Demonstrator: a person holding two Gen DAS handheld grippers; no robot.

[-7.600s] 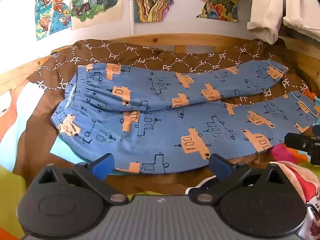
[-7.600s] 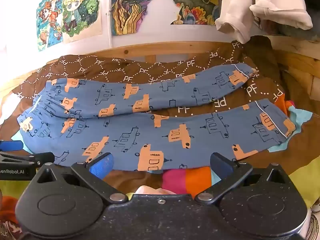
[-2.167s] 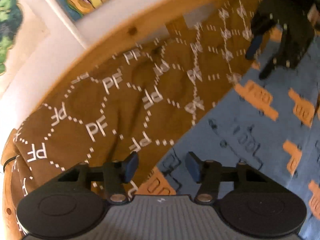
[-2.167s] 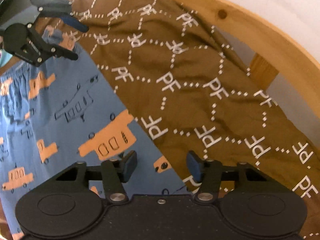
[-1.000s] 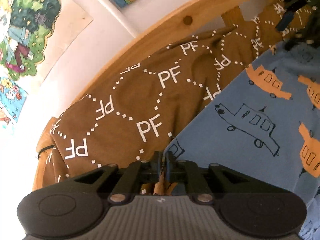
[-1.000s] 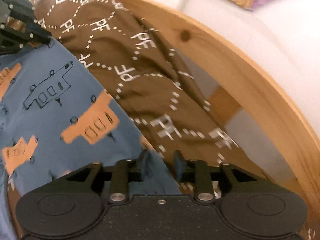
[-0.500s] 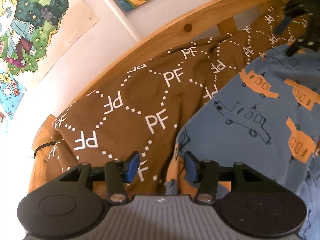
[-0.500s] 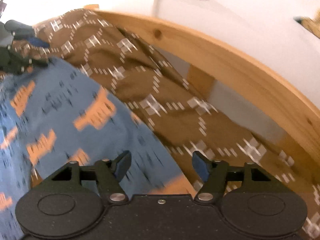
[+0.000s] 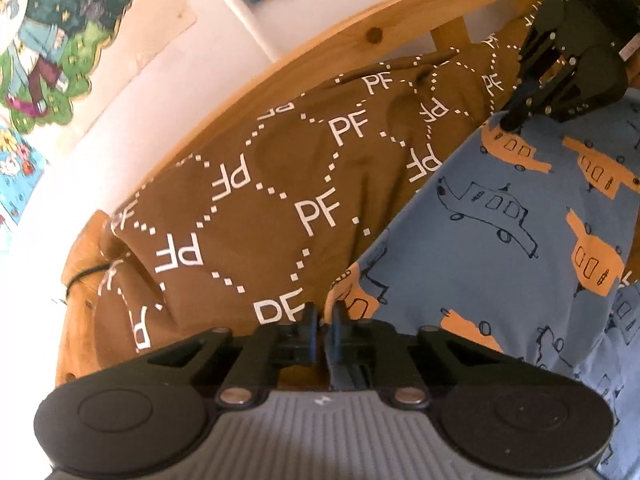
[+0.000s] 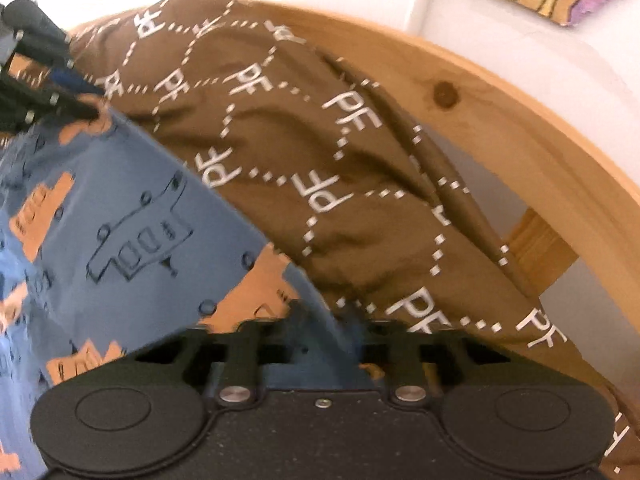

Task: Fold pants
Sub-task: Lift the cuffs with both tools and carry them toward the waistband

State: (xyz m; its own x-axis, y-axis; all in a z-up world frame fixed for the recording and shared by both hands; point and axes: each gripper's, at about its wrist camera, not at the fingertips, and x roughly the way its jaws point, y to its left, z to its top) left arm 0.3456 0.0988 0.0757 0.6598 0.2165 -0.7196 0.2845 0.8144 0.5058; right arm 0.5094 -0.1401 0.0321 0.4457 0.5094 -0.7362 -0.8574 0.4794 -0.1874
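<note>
Nearest the cameras, the left gripper [image 9: 323, 322] pinches the far edge of the blue pants [image 9: 492, 236], and the right gripper [image 10: 326, 320] pinches that same edge further right. One pair of pants lies on a brown blanket [image 9: 256, 184] printed with PF. Beyond runs a wooden bed rail [image 10: 500, 120], then a white wall with two posters [image 9: 60, 40].

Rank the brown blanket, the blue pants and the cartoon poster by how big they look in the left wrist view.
1. Brown blanket
2. Blue pants, close to the blanket and partly cut off, so unsure
3. Cartoon poster, farthest and partly cropped
</note>
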